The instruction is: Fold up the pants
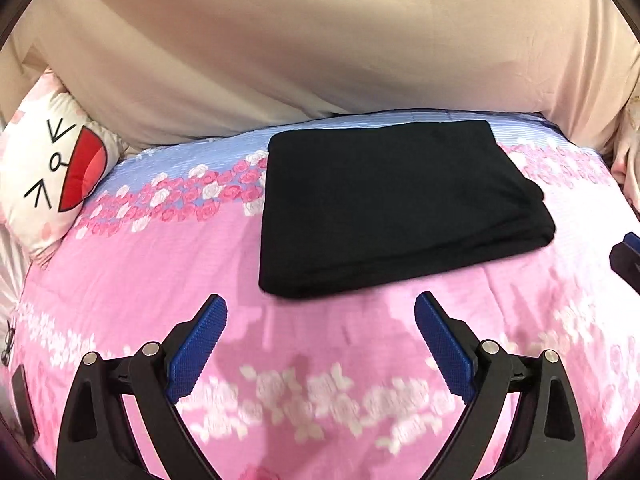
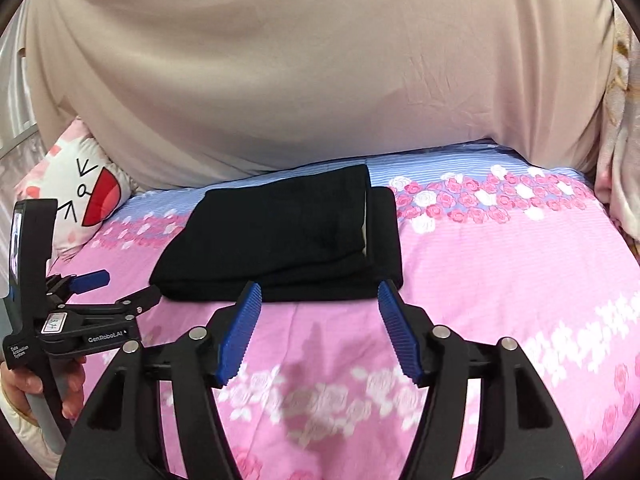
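Observation:
The black pants [image 1: 396,208] lie folded into a flat rectangle on the pink and blue flowered bed cover [image 1: 312,360]. In the left wrist view my left gripper [image 1: 320,304] is open, with its blue pads apart and nothing between them, a little short of the pants' near edge. In the right wrist view the pants [image 2: 280,236] lie just past my right gripper [image 2: 318,290]. It is open and holds nothing; its pad tips reach the fold's near edge. My left gripper [image 2: 120,286] shows at the left, held by a hand [image 2: 24,388].
A white cushion [image 1: 52,172] with a drawn face lies at the back left of the bed. A beige sheet [image 2: 304,72] hangs as a wall behind the bed. The right gripper's tip [image 1: 628,256] shows at the right edge of the left wrist view.

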Available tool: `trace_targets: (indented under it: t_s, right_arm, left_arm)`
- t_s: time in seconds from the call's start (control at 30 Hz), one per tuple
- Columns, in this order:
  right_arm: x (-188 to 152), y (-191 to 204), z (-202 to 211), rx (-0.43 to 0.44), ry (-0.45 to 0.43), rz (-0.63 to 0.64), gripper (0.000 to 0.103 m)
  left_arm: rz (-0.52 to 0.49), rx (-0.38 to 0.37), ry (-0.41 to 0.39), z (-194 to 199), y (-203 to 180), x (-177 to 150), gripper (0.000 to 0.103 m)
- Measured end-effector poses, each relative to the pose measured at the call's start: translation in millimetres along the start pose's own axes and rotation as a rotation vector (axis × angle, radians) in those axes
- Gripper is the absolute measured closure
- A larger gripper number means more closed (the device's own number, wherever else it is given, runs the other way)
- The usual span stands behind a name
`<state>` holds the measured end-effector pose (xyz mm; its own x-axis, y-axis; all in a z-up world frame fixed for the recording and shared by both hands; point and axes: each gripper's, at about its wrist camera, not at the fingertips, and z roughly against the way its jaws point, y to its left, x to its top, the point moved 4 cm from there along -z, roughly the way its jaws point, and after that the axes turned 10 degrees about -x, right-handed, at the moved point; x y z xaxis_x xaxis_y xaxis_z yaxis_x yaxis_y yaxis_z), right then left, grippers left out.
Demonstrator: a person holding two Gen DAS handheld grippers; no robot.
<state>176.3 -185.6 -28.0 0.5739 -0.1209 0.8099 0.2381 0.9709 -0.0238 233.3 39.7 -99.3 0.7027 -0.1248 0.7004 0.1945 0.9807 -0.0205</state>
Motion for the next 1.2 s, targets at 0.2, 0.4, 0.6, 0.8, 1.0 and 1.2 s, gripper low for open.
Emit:
trace_targets:
  t_s: [0.2, 0.4, 0.6, 0.8, 1.0, 1.2]
  right_arm:
    - [-15.1, -4.3, 11.0, -0.001, 0.012, -0.018, 0.043]
    - [-30.7, -8.5, 24.1, -0.001, 0.025, -0.044, 0.043]
    - [-53.3, -2.3, 34.4, -0.010, 0.047, -0.022, 0.033]
    - [-67.9, 3.0, 44.1, -0.007, 0.061, -0.015, 0.033]
    - [-71.7, 5.7, 57.3, -0.010, 0.044, -0.015, 0.033]
    - [-77.6, 4.7, 65.4, -0.015, 0.042, -0.015, 0.033]
  left_arm:
    - [-0.010, 0.010, 0.016, 9.2, -13.2, -14.6, 0.010]
    - [0.017, -0.008, 0.033, 18.7, -16.4, -32.3, 0.010]
    - [0.031, 0.016, 0.023, 35.3, -18.3, -55.7, 0.010]
    - [0.065, -0.029, 0.009, 54.1, -18.0, -69.7, 0.009]
    - [0.070, -0.032, -0.003, 65.7, -20.0, -75.9, 0.009]
    - [0.054, -0.040, 0.006, 69.4, -25.4, -83.5, 0.009]
